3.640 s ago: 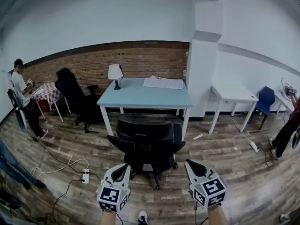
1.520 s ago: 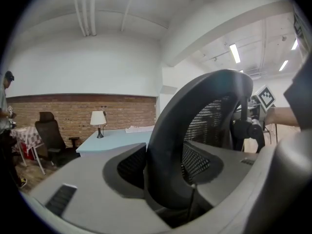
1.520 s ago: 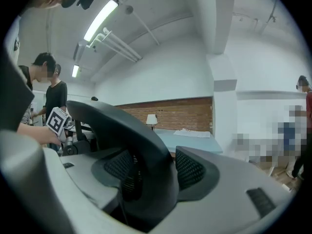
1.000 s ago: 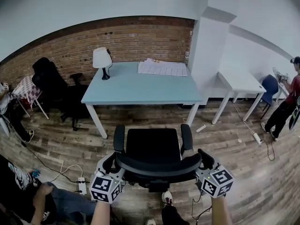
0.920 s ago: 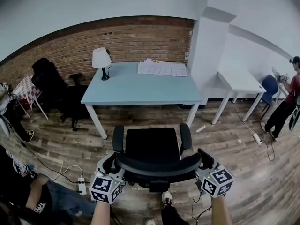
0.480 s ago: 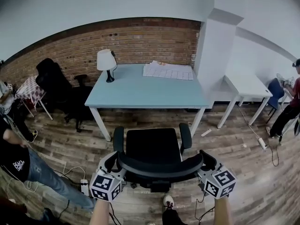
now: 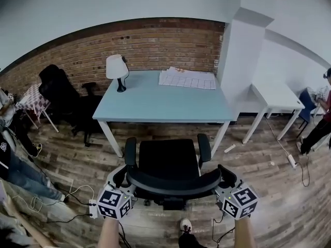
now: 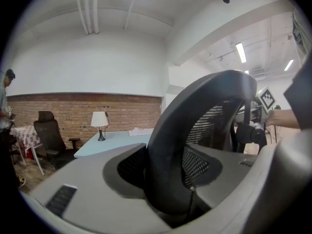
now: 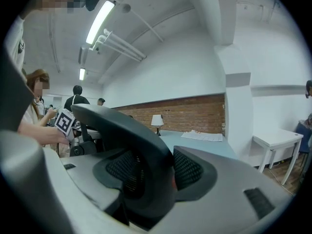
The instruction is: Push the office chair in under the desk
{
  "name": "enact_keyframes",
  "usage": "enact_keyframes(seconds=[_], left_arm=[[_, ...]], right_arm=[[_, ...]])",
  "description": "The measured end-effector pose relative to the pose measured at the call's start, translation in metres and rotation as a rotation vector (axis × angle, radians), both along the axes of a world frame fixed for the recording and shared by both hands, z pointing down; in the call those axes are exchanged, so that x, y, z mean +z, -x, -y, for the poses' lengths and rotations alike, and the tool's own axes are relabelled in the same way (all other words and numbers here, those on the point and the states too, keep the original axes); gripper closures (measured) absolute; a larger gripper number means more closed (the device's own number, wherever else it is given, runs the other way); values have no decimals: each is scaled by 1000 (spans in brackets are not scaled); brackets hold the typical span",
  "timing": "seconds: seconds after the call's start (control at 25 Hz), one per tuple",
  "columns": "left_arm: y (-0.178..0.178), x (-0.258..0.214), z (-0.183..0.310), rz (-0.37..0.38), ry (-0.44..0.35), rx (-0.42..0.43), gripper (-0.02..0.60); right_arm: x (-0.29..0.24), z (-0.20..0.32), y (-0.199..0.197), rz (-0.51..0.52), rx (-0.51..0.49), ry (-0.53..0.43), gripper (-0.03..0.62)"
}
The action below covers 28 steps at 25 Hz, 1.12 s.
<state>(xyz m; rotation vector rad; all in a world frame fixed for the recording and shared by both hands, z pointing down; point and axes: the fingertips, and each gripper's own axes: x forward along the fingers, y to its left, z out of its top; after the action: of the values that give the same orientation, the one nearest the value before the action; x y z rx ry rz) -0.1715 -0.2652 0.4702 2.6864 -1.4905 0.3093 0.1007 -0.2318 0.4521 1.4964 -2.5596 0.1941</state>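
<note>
Back wall at 12 o'clock: red brick (image 7: 155, 40) below, white plaster above. White pillar (image 7: 240, 61) at 1 o'clock. Grey-brown wood-plank floor (image 7: 279, 200). White table (image 7: 276, 94) at 2 o'clock. Black chair (image 7: 54, 87) at 10 o'clock, small checked-cloth table (image 7: 32, 96) at 9. White-shaded lamp (image 7: 116, 66) at 11. Ceiling tube lights (image 9: 100, 21) lit.

Left gripper (image 7: 120, 176), right gripper (image 7: 226, 175): grey jaws, black meshed pads (image 8: 130, 165), each with a white cube (image 7: 114, 204) bearing black square markers. Forearms (image 7: 108, 235) unsleeved. One light shoe (image 7: 184, 225).

Head view looks steeply down over the chair (image 7: 169, 161) toward the desk (image 7: 160, 99). Each gripper view sits close against the backrest (image 7: 174, 182), facing the same desk and lamp (image 7: 117, 66)
</note>
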Motion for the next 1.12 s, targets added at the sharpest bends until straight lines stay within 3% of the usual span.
enact_keyframes(seconds=[1.12], left_arm=[[-15,2,138,-42,21,-151,335]], right_arm=[[1,150,-16,-19,-105,29,324]])
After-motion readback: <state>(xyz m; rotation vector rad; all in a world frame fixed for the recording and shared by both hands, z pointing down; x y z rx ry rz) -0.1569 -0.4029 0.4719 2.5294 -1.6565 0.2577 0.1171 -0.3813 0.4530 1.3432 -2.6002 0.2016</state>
